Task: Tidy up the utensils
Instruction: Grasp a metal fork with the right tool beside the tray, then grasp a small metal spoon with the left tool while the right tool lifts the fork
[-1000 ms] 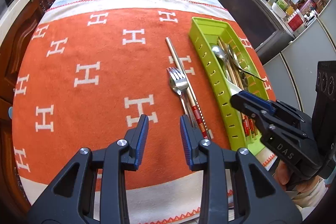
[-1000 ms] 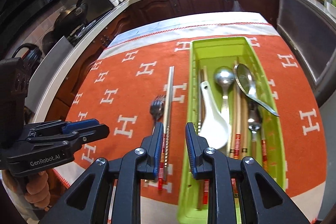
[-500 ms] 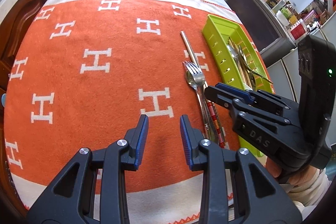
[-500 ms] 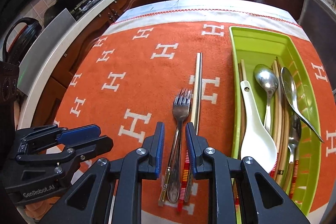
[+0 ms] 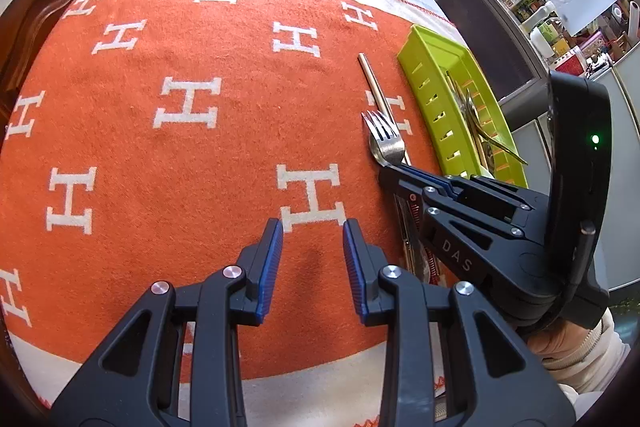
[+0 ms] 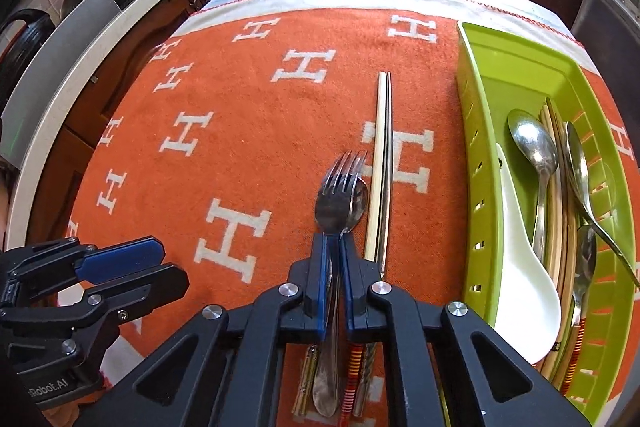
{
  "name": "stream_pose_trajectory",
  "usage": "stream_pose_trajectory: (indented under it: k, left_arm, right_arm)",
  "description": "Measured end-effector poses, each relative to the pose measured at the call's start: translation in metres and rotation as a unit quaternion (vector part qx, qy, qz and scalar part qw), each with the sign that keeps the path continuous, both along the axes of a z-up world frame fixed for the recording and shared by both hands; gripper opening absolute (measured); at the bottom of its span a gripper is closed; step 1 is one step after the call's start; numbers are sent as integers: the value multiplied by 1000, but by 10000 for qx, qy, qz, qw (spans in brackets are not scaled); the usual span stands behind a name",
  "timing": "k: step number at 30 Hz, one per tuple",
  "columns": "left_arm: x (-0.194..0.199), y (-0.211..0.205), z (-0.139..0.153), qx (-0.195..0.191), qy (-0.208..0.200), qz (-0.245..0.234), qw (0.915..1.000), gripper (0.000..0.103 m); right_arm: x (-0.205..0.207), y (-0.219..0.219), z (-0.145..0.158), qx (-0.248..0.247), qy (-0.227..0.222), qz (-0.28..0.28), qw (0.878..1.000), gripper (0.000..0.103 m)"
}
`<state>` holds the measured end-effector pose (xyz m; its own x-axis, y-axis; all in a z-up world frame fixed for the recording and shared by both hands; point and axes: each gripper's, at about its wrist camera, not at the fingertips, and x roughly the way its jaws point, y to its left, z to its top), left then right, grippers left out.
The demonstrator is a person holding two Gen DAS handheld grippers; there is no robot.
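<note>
- The right claw (image 6: 334, 247) has gone from standing apart over the utensils 0.5 s ago to clamped on the neck of the fork (image 6: 340, 193), just behind the head.
- The fork lies on the orange blanket (image 6: 248, 99) covering the table, tines toward 12 o'clock. A spoon bowl appears to sit directly under the fork head; whether the pads also catch it cannot be told.
- The pair of chopsticks (image 6: 382, 163) lies just beside the fork at its 3 o'clock, parallel to it and outside the clamp.
- The green tray (image 6: 478, 155) stands farther toward 3 o'clock. It already holds the white soup spoon (image 6: 520, 267), 2 metal spoons and several chopsticks.
- The left claw (image 5: 312, 259) hovers over bare blanket with its fingers apart, holding nothing. Its view has swung left since 1.0 s ago, so the tray now sits at the 2 o'clock edge.
- Assessment: the grasp step looks complete; lift and transfer to the tray are not yet done. The fork, what lies under it, and the chopsticks remain outside the tray.
- Risk: a narrow, smooth neck may pivot in the pads on lifting.
</note>
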<state>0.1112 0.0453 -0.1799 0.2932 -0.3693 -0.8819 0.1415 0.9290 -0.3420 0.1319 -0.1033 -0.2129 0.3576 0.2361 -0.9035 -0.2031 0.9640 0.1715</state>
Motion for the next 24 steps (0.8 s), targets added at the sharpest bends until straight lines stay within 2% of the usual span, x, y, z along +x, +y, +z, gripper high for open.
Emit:
stream_pose_trajectory:
  k: [24]
  left_arm:
    - [2, -16, 0, -78, -10, -106, 9999, 28]
  right_arm:
    - [-32, -24, 26, 623, -252, 63, 9977, 4]
